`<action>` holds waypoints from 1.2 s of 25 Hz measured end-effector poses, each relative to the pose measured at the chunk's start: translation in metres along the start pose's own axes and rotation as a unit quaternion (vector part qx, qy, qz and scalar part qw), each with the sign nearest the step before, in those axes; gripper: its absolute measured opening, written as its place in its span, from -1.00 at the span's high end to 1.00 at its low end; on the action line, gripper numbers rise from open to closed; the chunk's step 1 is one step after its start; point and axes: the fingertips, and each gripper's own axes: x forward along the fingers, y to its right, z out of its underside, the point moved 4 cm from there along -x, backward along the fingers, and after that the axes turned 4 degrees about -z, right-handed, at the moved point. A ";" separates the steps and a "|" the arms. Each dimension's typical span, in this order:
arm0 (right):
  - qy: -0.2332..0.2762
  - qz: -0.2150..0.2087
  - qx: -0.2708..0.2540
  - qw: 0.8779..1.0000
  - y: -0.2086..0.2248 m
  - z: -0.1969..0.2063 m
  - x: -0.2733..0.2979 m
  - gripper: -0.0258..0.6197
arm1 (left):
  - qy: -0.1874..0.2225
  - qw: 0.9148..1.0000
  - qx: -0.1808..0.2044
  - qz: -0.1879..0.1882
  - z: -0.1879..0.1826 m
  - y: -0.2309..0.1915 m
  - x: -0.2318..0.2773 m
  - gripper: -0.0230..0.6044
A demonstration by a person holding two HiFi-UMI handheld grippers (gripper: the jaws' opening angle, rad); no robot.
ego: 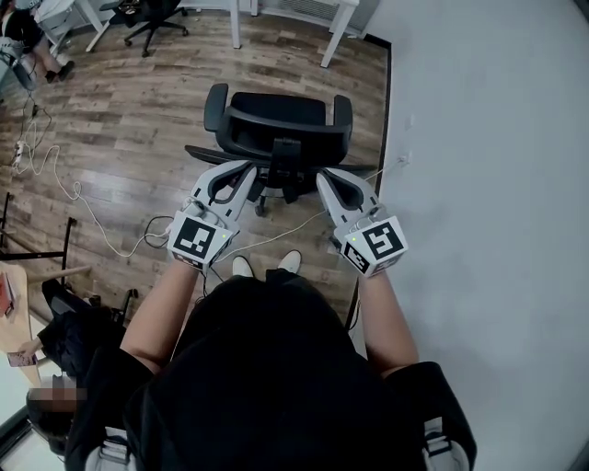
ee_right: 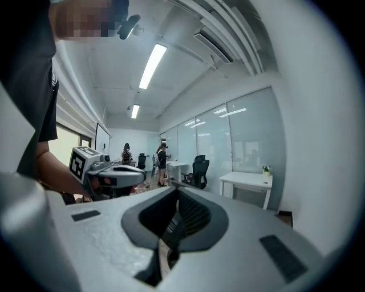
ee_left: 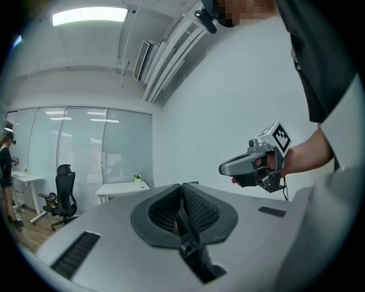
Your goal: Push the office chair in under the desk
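Observation:
The black office chair (ego: 276, 124) stands on the wood floor in front of me, with its back and headrest post (ego: 286, 158) toward me. My left gripper (ego: 247, 169) hangs shut just left of the chair's back, and my right gripper (ego: 324, 177) hangs shut just right of it. I cannot tell if either one touches the chair. In the left gripper view the closed left gripper (ee_left: 182, 188) holds nothing and points up at the wall, with the right gripper (ee_left: 256, 165) beside it. In the right gripper view the right gripper (ee_right: 177, 194) is also empty.
White desk legs (ego: 336, 32) stand beyond the chair at the top. A white wall (ego: 488, 138) runs along the right. Cables (ego: 55, 175) trail over the floor on the left. A second chair (ego: 152, 18) and a person (ego: 28, 37) are at the far left.

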 end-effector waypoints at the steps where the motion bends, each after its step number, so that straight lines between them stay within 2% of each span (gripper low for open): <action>1: -0.007 0.000 0.003 1.000 -0.001 0.003 0.004 0.91 | -0.004 1.000 0.001 0.003 0.003 -0.003 -0.001 0.89; 5: -0.044 0.006 0.007 0.999 -0.005 0.015 0.011 0.88 | -0.019 0.999 0.015 0.024 0.016 -0.011 -0.005 0.79; 9: -0.085 0.020 -0.002 0.996 -0.003 0.031 0.014 0.79 | -0.053 0.997 0.029 0.055 0.035 -0.020 -0.004 0.67; 12: -0.125 0.024 -0.014 0.992 0.003 0.046 0.016 0.67 | -0.082 0.993 0.048 0.071 0.051 -0.028 0.000 0.60; 15: -0.169 0.020 -0.030 0.985 0.013 0.058 0.016 0.56 | -0.122 0.985 0.077 0.091 0.066 -0.033 0.005 0.51; 20: -0.257 -0.002 -0.074 0.964 0.037 0.087 0.023 0.39 | -0.188 0.964 0.142 0.123 0.093 -0.042 0.020 0.36; 23: -0.306 -0.027 -0.098 0.947 0.046 0.101 0.030 0.35 | -0.229 0.947 0.176 0.139 0.105 -0.044 0.028 0.32; 30: -0.398 -0.091 -0.197 0.891 0.058 0.122 0.048 0.35 | -0.309 0.906 0.234 0.172 0.125 -0.049 0.043 0.27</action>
